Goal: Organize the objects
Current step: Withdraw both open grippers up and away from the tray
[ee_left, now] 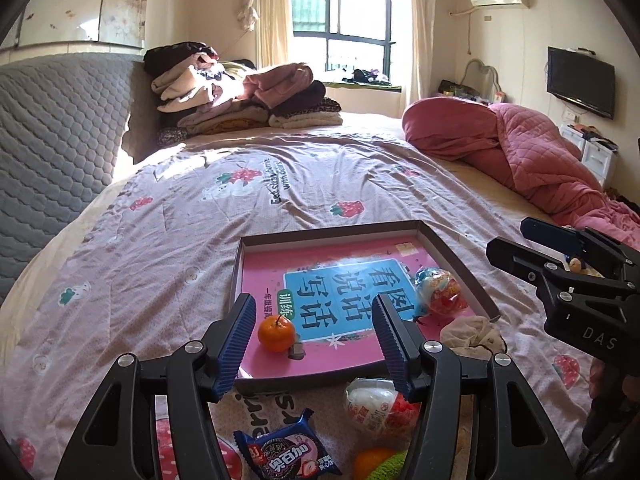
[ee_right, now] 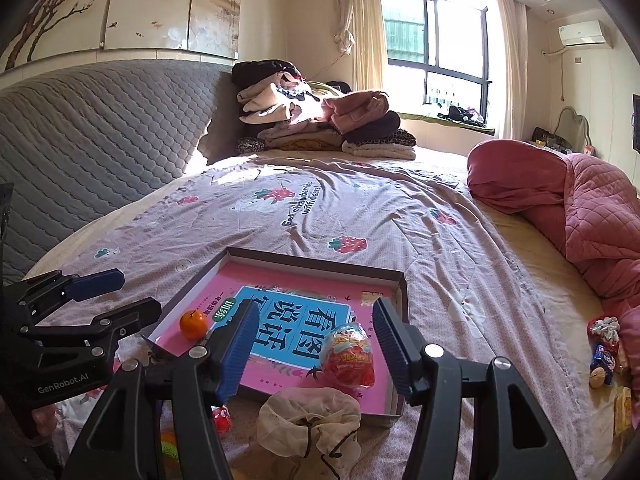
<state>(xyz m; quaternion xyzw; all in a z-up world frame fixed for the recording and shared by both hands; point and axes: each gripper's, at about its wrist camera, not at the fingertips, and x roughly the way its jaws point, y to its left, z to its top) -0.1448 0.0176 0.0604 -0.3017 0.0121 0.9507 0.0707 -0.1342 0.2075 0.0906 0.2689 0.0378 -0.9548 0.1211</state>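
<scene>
**Over the tray on the bed, both tongs stood wide and empty**

Above the near edge of the shallow box tray (ee_left: 456,256), the left gripper (ee_left: 314,344) hung with its blue ribbed jaws spread wide, nothing between them. Its left finger stood just beside the small orange (ee_left: 275,333) that lay on the pink book cover lining the tray; whether finger and fruit touched could not be told. The right gripper (ee_right: 314,346) was likewise released, jaws far apart and holding nothing, poised over the tray's near side with the red-wrapped egg toy (ee_right: 349,356) lying inside the tray between its fingers in the picture.

A beige drawstring pouch (ee_right: 308,420) sat on the bedspread (ee_right: 360,216) against the tray's near wall.

Only the left wrist view showed what lay nearer the person, outside the tray: a blue biscuit packet (ee_left: 286,454), a white-and-red egg toy (ee_left: 376,402), and a second orange (ee_left: 372,460) beside something green. Only the right wrist view showed a cluster of wrapped snacks (ee_right: 604,354) far off to the right, near the pink quilt (ee_right: 592,216). Each view caught the other gripper at its edge, open as well.
</scene>
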